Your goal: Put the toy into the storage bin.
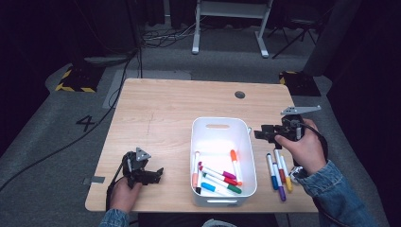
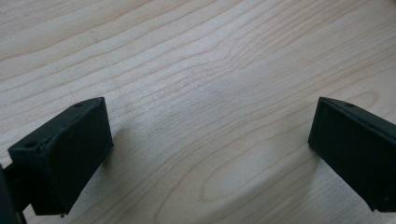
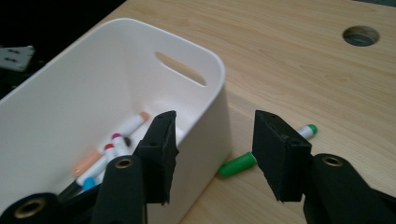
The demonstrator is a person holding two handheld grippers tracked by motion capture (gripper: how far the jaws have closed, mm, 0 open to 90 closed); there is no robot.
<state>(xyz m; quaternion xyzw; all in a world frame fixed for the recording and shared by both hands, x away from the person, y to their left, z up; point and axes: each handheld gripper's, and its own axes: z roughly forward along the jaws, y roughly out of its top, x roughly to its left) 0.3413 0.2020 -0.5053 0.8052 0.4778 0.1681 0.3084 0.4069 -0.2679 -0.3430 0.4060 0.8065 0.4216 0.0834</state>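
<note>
We see our right gripper released, nothing between its jaws, hovering at the bin's three o'clock rim. A green marker lies on the surface just beside the bin wall, beyond the jaws. Our left gripper rests released at the surface's seven o'clock. A floor marking reads "4". We cannot read any marker labels.

Looking like a lab/recording studio: dark curtained walls enclosing a grey carpeted floor, yellow-black hazard-taped bases standing at the corners, cables running across the floor, a "4" marking the carpet beside a light wood table, a white desk frame standing behind.
</note>
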